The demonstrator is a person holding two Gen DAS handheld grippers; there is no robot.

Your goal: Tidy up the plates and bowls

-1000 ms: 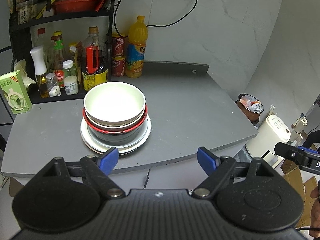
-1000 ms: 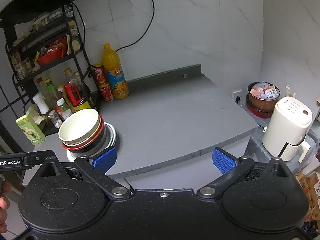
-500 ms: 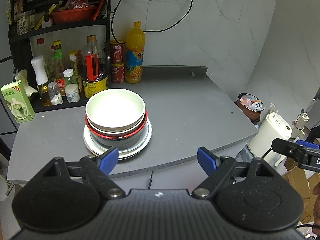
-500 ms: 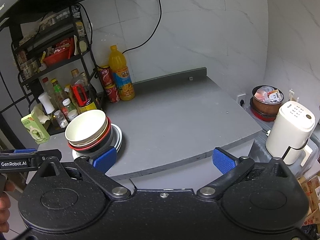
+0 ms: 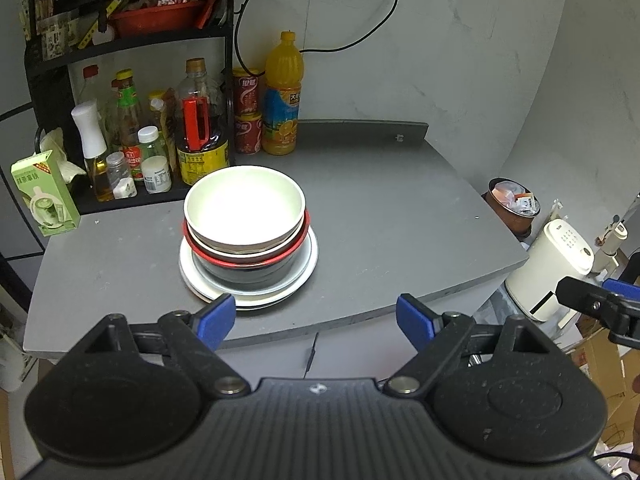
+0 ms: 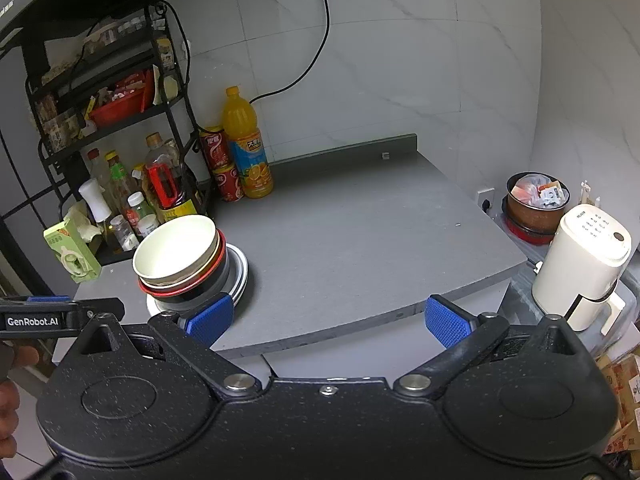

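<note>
A stack of dishes stands on the grey counter [image 5: 400,216]: a white bowl [image 5: 244,204] on top, a red-rimmed bowl [image 5: 248,254] and a dark bowl [image 5: 244,276] under it, all on white plates [image 5: 304,268]. The stack also shows in the right wrist view [image 6: 176,252]. My left gripper [image 5: 316,318] is open and empty, just in front of the counter edge, facing the stack. My right gripper [image 6: 328,320] is open and empty, in front of the counter, with the stack to its left.
A black rack [image 5: 132,40] with bottles stands at the back left. An orange juice bottle [image 5: 284,92] and red cans [image 5: 246,120] stand by the wall. A green carton [image 5: 44,196] is at the left. A white kettle [image 6: 580,264] and a pot [image 6: 536,204] sit right of the counter.
Both grippers have drawn back and risen slightly, so the counter and stack look a little farther off. Both stay open. The dishes have not moved.
</note>
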